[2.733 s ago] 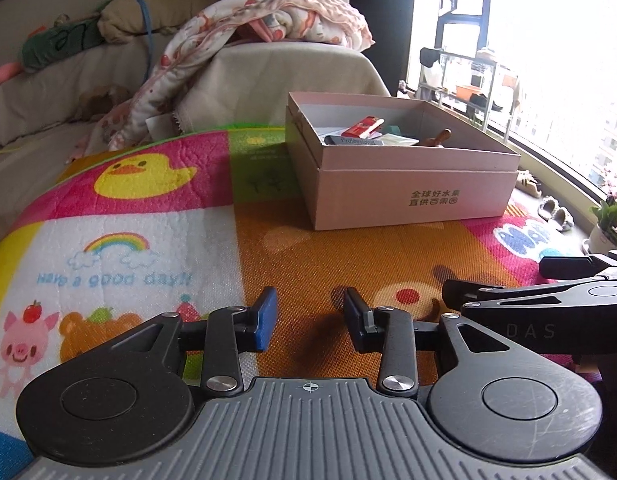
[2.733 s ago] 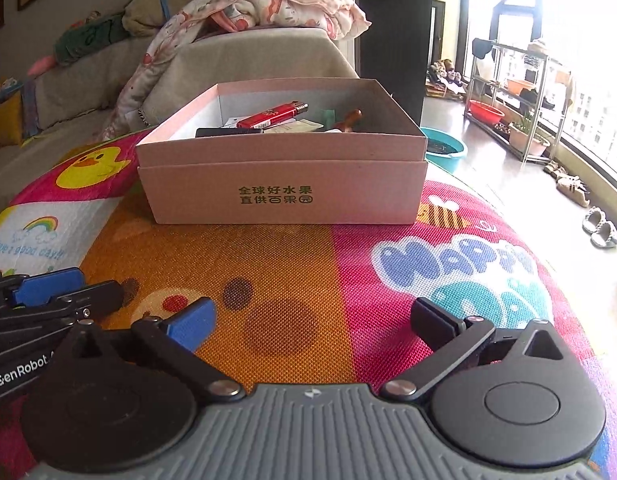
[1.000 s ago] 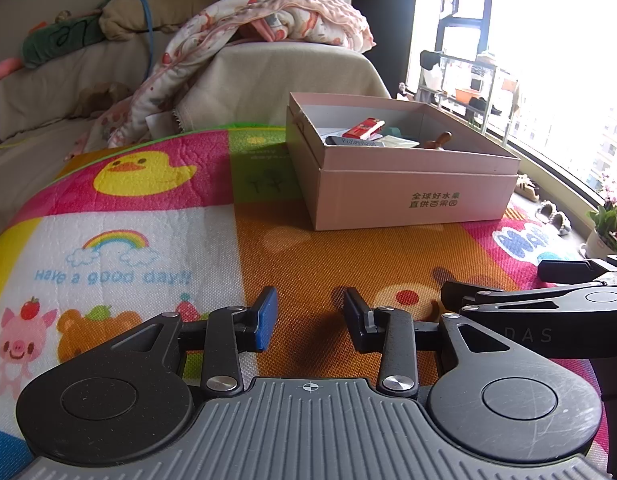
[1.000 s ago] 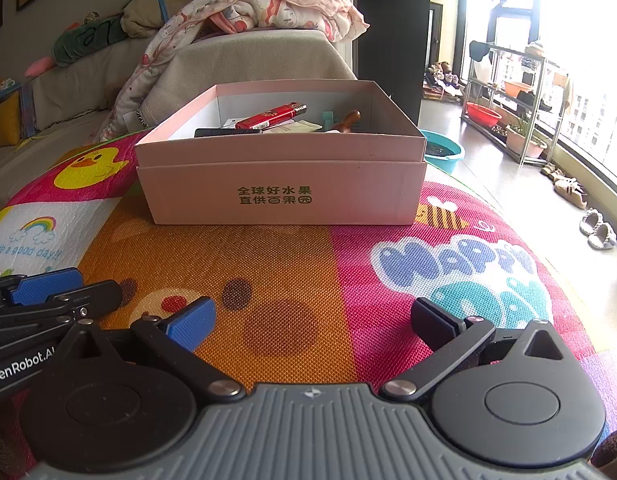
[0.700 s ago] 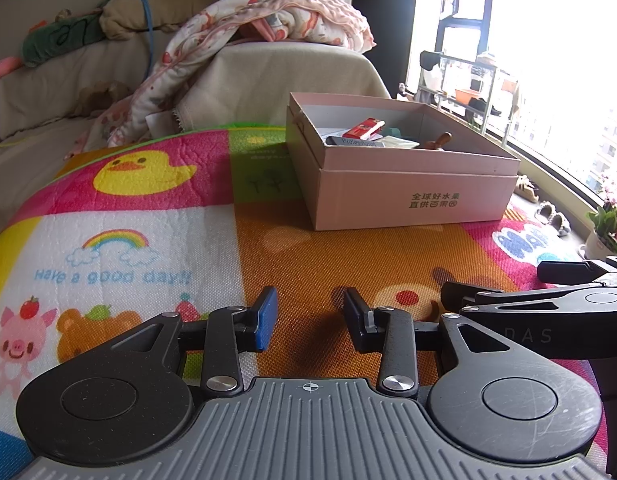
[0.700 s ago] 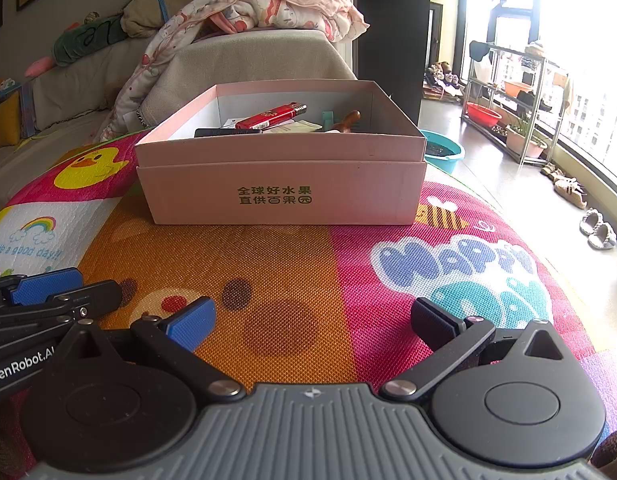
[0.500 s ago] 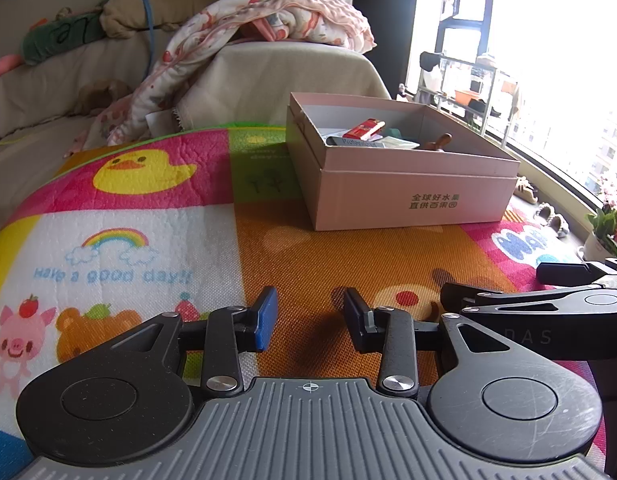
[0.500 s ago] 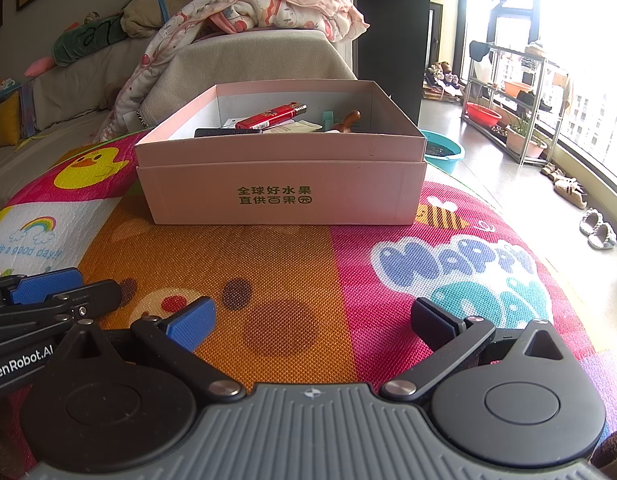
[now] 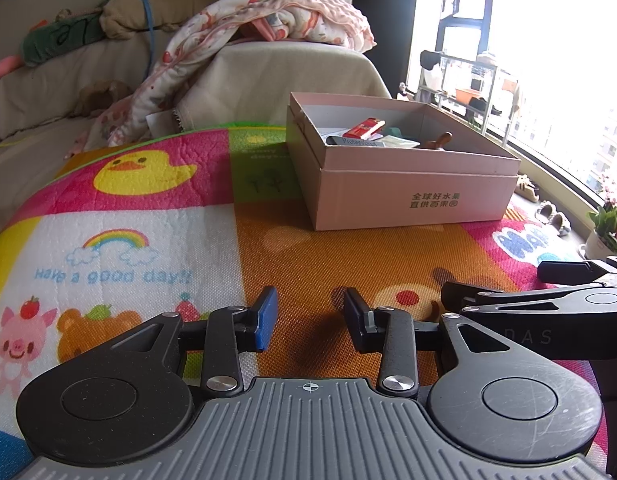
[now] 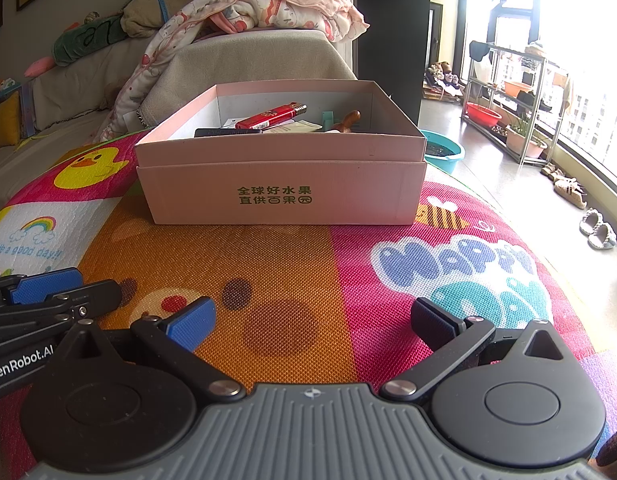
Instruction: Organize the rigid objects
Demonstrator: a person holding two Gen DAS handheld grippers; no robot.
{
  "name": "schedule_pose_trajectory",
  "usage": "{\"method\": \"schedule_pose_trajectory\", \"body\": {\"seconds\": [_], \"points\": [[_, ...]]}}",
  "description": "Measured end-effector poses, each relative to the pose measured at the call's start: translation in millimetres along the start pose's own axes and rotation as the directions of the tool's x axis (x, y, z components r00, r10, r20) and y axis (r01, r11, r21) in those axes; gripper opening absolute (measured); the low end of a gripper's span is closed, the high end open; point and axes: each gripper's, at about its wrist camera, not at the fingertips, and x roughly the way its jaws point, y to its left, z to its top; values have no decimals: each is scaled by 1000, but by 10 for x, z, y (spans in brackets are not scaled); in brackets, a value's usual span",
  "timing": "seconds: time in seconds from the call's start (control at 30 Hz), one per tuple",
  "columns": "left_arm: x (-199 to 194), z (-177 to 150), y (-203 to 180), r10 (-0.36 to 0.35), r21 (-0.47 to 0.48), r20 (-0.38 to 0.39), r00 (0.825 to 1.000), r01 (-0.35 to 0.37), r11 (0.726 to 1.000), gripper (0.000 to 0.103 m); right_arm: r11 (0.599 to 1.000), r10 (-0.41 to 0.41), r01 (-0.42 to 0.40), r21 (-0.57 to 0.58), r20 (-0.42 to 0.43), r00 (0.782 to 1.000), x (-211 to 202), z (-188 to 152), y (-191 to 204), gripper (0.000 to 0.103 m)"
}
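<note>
A pink cardboard box (image 10: 284,192) (image 9: 412,196) with green print stands open on the colourful play mat (image 10: 292,272). Inside lie a red lighter (image 10: 270,116) (image 9: 364,128), a dark flat item (image 10: 228,132), a teal piece (image 10: 327,119), a brown wooden handle (image 10: 348,120) and pale packets. My left gripper (image 9: 308,318) rests low over the mat, open, with nothing between its fingers. My right gripper (image 10: 312,320) is beside it on the right, open wider and also empty. Each gripper shows at the edge of the other's view.
A covered sofa (image 10: 244,64) with a patterned blanket (image 10: 268,12) and plush toys stands behind the box. A teal basin (image 10: 444,152), a metal shelf rack (image 10: 508,100) and slippers (image 10: 596,228) are on the floor at right, near the window.
</note>
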Motion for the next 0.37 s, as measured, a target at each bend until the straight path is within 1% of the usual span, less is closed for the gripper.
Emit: {"method": "schedule_pose_trajectory", "body": {"seconds": [0.1,0.37], "points": [[1,-1,-24,12,13,0,1000,-12,1000,41,1000,0,0,0,0,1000,1,0,1,103],[2,0,-29,12,13,1,1000,-12,1000,41,1000,0,0,0,0,1000,-2,0,-2,103]]}}
